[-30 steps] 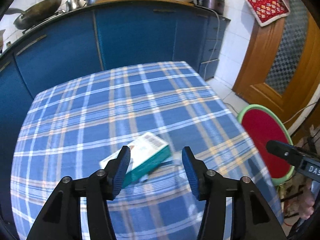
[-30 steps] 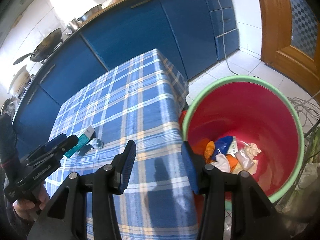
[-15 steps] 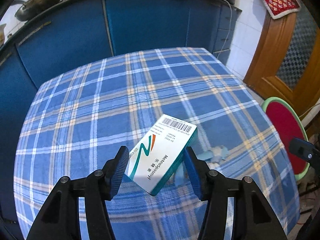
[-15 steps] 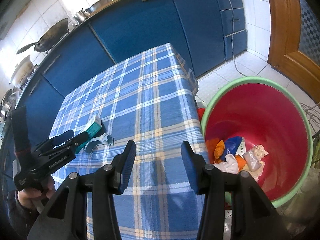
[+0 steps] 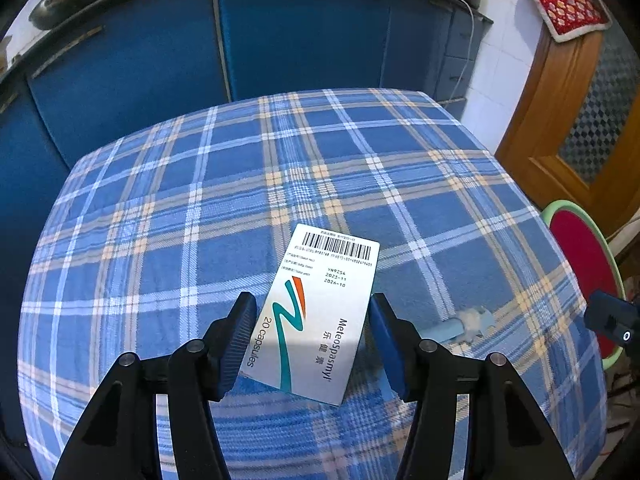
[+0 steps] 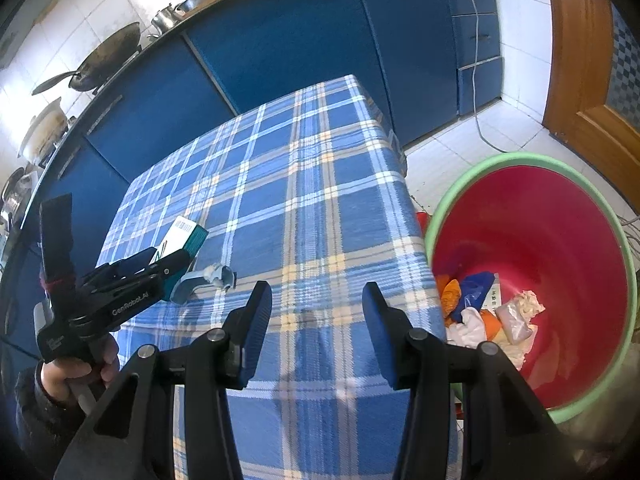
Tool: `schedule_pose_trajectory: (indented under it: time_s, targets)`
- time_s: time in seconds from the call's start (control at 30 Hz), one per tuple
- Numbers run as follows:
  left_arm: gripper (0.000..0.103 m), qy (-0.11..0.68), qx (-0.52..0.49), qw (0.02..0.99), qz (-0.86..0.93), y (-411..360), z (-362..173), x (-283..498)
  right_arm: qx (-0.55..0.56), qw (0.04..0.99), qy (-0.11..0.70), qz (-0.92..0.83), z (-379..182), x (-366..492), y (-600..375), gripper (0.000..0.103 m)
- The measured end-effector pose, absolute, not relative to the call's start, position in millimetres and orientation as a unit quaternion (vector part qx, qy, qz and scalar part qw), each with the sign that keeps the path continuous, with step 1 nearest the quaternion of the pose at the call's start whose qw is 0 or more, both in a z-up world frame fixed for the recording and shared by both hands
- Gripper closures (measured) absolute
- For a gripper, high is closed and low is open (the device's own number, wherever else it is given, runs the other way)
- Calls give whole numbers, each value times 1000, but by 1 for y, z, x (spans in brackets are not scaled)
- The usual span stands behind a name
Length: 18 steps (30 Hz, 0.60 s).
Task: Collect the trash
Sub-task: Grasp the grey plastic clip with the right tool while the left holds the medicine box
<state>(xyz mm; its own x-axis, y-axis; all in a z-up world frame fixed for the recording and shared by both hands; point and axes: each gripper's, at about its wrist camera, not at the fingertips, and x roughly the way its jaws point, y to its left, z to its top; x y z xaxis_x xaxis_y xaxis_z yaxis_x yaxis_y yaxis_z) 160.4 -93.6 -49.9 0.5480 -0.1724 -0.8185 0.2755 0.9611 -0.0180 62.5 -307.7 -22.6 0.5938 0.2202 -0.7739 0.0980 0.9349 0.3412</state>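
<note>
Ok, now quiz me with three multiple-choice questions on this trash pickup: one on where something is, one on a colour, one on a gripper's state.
1. Where is the medicine box?
A. In the bin
B. On the plaid tablecloth, between the left gripper's fingers
C. On the kitchen counter

2. What colour is the inside of the bin?
A. Red
B. Blue
C. White

3. What state is the right gripper in?
A. Shut on a tissue
B. Shut on the box
C. Open, with nothing between its fingers

Answers:
1 B: the left wrist view shows the box lying on the cloth with one finger on each side of it.
2 A: the bin's inner wall is red under a green rim.
3 C: only bare tablecloth shows in the gap between its fingers.
</note>
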Motion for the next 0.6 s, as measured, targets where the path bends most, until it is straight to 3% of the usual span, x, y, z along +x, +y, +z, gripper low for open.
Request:
schedule_pose_trajectory:
  time_s: [0.6]
  targets:
    - [46,436,0,894,-103,-62,-34,136,135,867,472,83,-35,88,-262,50]
